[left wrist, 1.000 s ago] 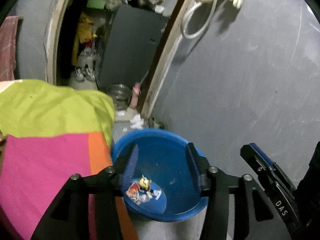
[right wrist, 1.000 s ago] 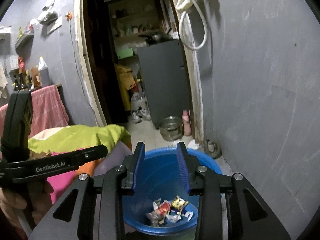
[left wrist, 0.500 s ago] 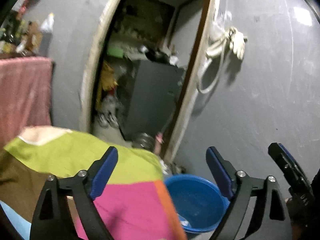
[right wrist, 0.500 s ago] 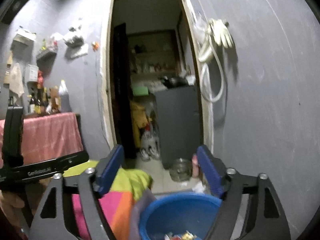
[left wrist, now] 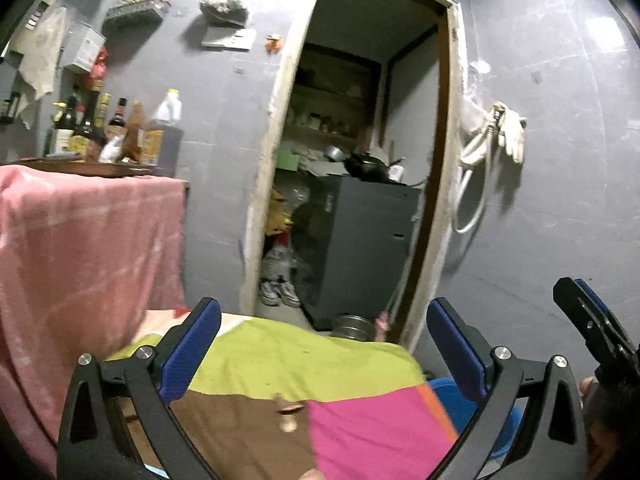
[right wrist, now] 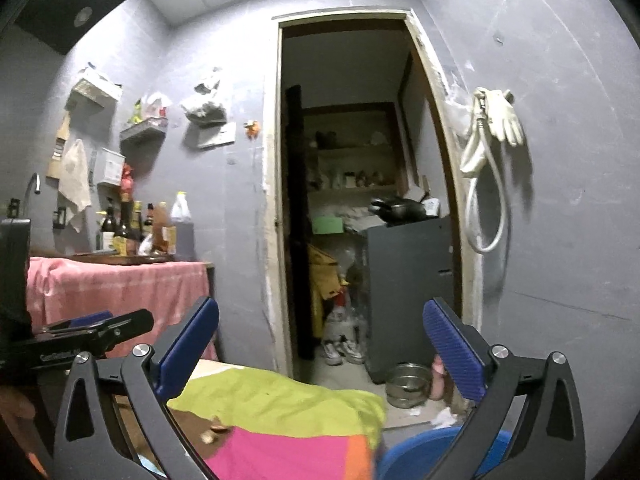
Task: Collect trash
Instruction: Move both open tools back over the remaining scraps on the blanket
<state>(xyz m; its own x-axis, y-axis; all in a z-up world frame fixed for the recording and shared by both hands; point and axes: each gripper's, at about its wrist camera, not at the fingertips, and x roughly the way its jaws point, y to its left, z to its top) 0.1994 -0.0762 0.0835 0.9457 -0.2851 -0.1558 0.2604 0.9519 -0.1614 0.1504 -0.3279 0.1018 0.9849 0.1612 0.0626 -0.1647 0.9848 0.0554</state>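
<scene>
Now a small brownish scrap (left wrist: 289, 420) is seen lying on the brown patch of the patchwork cloth (left wrist: 372, 432) that covers the desk, with a flatter bit touching it on the far side; whether it is trash cannot be told for sure, the frame being blurred. From the left gripper (left wrist: 320, 356) it lies below and slightly left of the midline, between the jaws' spread; from the right gripper (right wrist: 320, 360) the same scrap (right wrist: 212, 432) lies low and to the left, just beside the left jaw. The left hand is judged the nearer. No long axis can be made out.

Both sets of jaws have just been opening and are spread as wide as they go, with nothing between them and nothing held.

The blue basin (left wrist: 500, 432) is cut off at the lower right, past the edge of the cloth and below desk level; its contents are not shown. A reach would need to tilt downward, since both grippers point roughly level toward the doorway (right wrist: 360, 200). Beyond stand a pink-draped counter (left wrist: 80, 248) with bottles (left wrist: 116, 128), a dark cabinet (left wrist: 368, 248) and a steel bowl (right wrist: 408, 384) on the floor. Nothing is seen between jaws and scrap.
</scene>
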